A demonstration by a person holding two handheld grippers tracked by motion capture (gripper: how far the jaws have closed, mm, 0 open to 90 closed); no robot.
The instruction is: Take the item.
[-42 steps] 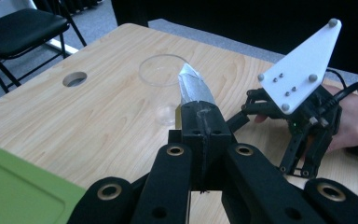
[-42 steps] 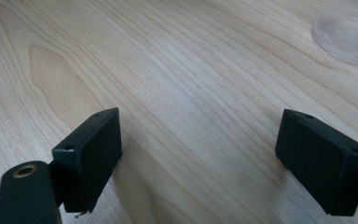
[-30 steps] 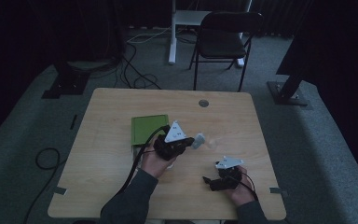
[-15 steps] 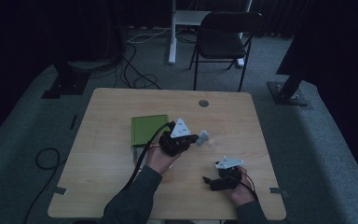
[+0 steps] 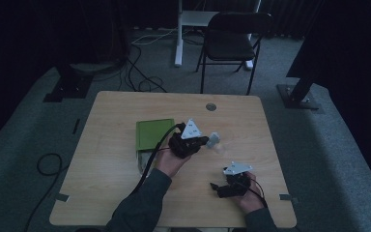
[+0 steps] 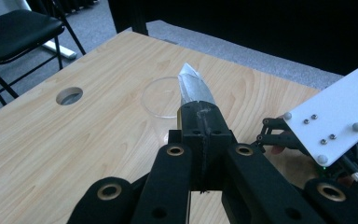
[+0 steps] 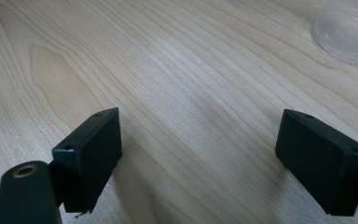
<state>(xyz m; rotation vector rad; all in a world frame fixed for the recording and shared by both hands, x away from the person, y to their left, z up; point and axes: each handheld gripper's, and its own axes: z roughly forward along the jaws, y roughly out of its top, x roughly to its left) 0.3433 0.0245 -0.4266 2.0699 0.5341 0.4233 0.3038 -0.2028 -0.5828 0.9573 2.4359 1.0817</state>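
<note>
The left gripper (image 6: 200,109) is clamping a small silvery packet (image 6: 193,86) between jaws that are closed tight on it, the packet's pointed end sticking up and out past the tips. It is hovering above a clear plastic cup (image 6: 161,100) that is standing upright on the wooden surface (image 6: 51,154), with the packet's tip sitting over the cup's rim, toward the near side of the mouth rather than its centre. In the high view the left gripper (image 5: 188,144) is sitting just right of a green book (image 5: 153,134), with the cup (image 5: 214,140) beside it.

The main risk, as I judge it, is missing the cup: the packet is off-centre, so anything being tipped or dropped from it could be landing on the surface instead. The cup also looks light and nothing is steadying it, so a nudge from the packet or the jaws could be knocking it over or sliding it away.

The right gripper (image 5: 229,186) is resting low near the front edge, well apart from the cup. Its jaws are standing wide open over bare wood, holding and touching nothing
</note>
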